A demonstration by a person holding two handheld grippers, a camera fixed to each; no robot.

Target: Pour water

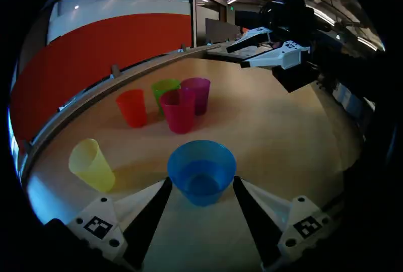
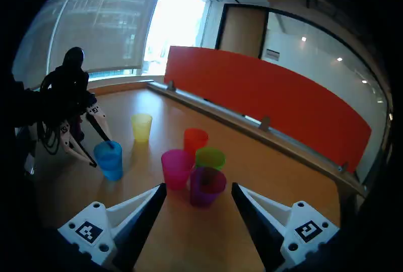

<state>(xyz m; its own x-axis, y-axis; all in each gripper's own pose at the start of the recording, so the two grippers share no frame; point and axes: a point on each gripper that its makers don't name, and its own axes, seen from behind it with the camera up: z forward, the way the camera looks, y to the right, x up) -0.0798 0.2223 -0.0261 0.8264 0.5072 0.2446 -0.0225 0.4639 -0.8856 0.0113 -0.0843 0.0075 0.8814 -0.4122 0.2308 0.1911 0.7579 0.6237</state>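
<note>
A blue cup (image 1: 201, 171) stands on the wooden table (image 1: 282, 136) with what looks like a little water in its bottom. My left gripper (image 1: 201, 180) holds it, one finger pressing on each side of it. In the right gripper view the same blue cup (image 2: 109, 160) sits between the left gripper's (image 2: 102, 153) fingers. My right gripper (image 2: 197, 187) is open, and a purple cup (image 2: 206, 186) stands just ahead of its fingertips. In the left gripper view the right gripper (image 1: 236, 57) hovers above the table's far side.
Around the purple cup (image 1: 197, 93) cluster a magenta cup (image 1: 178, 111), a green cup (image 1: 163, 88) and an orange cup (image 1: 132, 107). A yellow cup (image 1: 92, 165) stands alone to the left. An orange partition (image 1: 101, 50) runs along the table's far edge.
</note>
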